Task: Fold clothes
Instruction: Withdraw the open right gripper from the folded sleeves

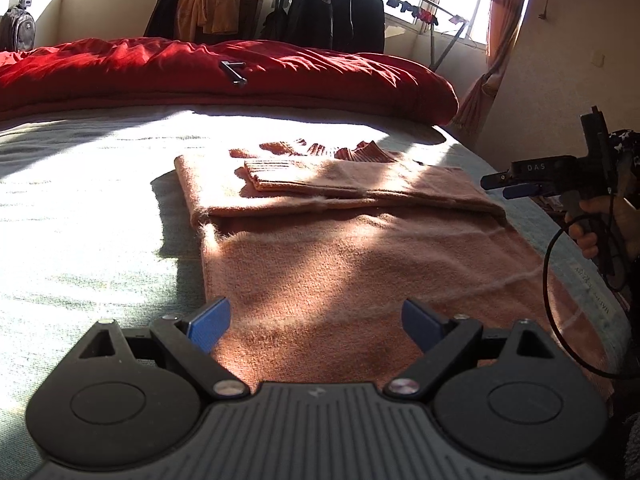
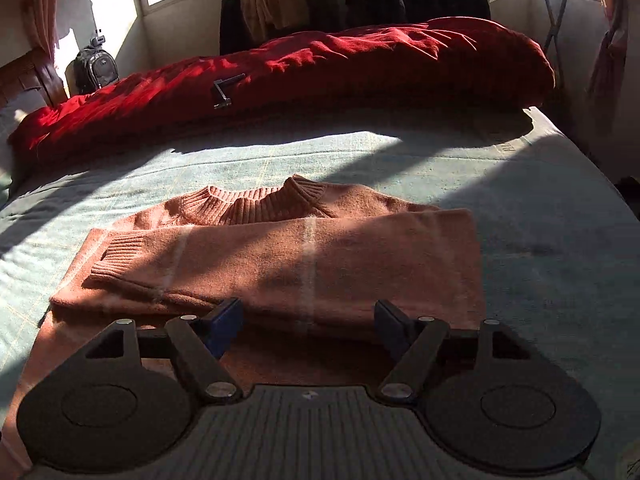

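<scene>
Both tools tilt down (open) over sweater.

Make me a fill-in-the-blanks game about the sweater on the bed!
1. The pink sweater lies on a bed with a ____ cover.
2. The puffy quilt at the far side of the bed is ____.
3. One sleeve is folded across the sweater's ____.
4. The left gripper and the right gripper both have their jaws ____.

Missing words: green; red; chest; open
</scene>
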A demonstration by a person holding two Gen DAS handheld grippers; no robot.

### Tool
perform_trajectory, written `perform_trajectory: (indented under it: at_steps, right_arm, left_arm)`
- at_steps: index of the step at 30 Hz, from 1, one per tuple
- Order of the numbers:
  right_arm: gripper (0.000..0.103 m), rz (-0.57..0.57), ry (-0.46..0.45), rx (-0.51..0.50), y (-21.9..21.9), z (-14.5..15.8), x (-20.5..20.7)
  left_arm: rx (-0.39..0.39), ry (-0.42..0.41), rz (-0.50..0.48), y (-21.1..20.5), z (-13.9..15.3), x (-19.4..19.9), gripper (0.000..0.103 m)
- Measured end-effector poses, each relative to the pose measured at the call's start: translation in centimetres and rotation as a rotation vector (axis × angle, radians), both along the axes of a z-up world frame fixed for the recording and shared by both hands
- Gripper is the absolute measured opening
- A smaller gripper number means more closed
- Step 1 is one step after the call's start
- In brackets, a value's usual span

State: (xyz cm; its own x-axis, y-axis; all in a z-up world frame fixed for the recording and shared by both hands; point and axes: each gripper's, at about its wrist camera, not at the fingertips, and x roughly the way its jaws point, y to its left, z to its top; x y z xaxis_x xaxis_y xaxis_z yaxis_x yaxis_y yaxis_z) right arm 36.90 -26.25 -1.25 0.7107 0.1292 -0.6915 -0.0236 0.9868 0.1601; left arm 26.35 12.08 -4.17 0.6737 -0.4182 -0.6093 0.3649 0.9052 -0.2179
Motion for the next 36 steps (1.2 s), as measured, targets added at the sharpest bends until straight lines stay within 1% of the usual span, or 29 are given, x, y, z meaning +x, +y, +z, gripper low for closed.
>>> perform_trajectory:
  at_steps: [2,5,6,9,10,12,15,16,17,18,19,20,21,26,29,32,35,36]
  right_arm:
    - [0.077,-0.043,-0.011,-0.002,-2.1,-0.4,-1.3]
    - [0.078,-0.104,-0.017,-0.073,-4.5,-1.5,-2.9]
    - [0.078,-0.117,-0.015,-0.070,-5.2,-1.8,-3.1]
    - [0.078,-0.140,-0.013,-0.009,-7.3,-2.7,-3.3]
    - [0.078,-0.137,-0.021,0.013,-7.8,-2.8,-3.1]
    - [0.076,-0.110,-0.040,0.007,-8.2,-3.0,-2.3]
    - [0.070,-0.034,-0.034,-0.075,-7.5,-3.6,-0.7]
    - [0.066,-0.013,-0.038,-0.082,-7.3,-3.8,-0.2]
    - [0.057,0.002,-0.044,-0.065,-7.5,-3.8,0.2]
    - [0.050,0.014,-0.051,-0.037,-7.7,-3.8,0.7]
    - [0.037,0.022,-0.056,-0.012,-7.9,-3.7,1.2]
    - [0.030,0.024,-0.055,0.000,-8.1,-3.8,1.7]
    - [0.030,0.024,-0.050,0.003,-8.2,-4.0,2.2]
    - [0.027,0.021,0.002,-0.096,-8.2,-6.2,3.6]
    - [0.028,-0.004,0.011,-0.075,-9.5,-6.9,3.6]
    - [0.028,-0.013,0.006,-0.034,-10.1,-6.0,3.6]
    - [0.028,-0.002,-0.041,-0.016,-9.7,-4.2,4.1]
    - [0.028,0.010,-0.058,-0.008,-9.4,-3.7,4.5]
  left_arm:
    - [0.023,-0.011,-0.035,-1.5,0.6,1.2,0.092]
    - [0.061,-0.039,-0.083,-4.4,1.5,2.9,0.092]
    - [0.062,-0.045,-0.098,-5.3,1.8,3.4,0.092]
    - [0.058,-0.054,-0.143,-8.2,2.6,5.2,0.092]
    - [0.057,-0.059,-0.154,-9.1,2.9,5.8,0.092]
    - [0.064,-0.063,-0.169,-10.9,3.3,6.8,0.092]
    - [0.067,-0.069,-0.195,-13.3,3.8,8.3,0.092]
    - [0.064,-0.070,-0.205,-13.9,3.9,8.8,0.092]
    - [0.059,-0.071,-0.213,-14.4,4.0,9.4,0.092]
    - [0.059,-0.069,-0.218,-14.9,4.0,10.0,0.092]
    - [0.061,-0.069,-0.222,-15.5,3.9,10.8,0.092]
    - [0.064,-0.070,-0.226,-16.1,3.9,11.6,0.092]
    - [0.067,-0.073,-0.232,-16.6,3.8,12.4,0.092]
    - [0.073,-0.067,-0.270,-19.0,2.7,16.0,0.092]
    - [0.082,-0.060,-0.287,-20.2,1.1,17.9,0.092]
    - [0.094,-0.023,-0.281,-20.5,-1.2,19.7,0.092]
    - [0.103,0.039,-0.265,-20.3,-3.4,20.9,0.092]
    - [0.103,0.047,-0.267,-20.2,-3.8,20.9,0.092]
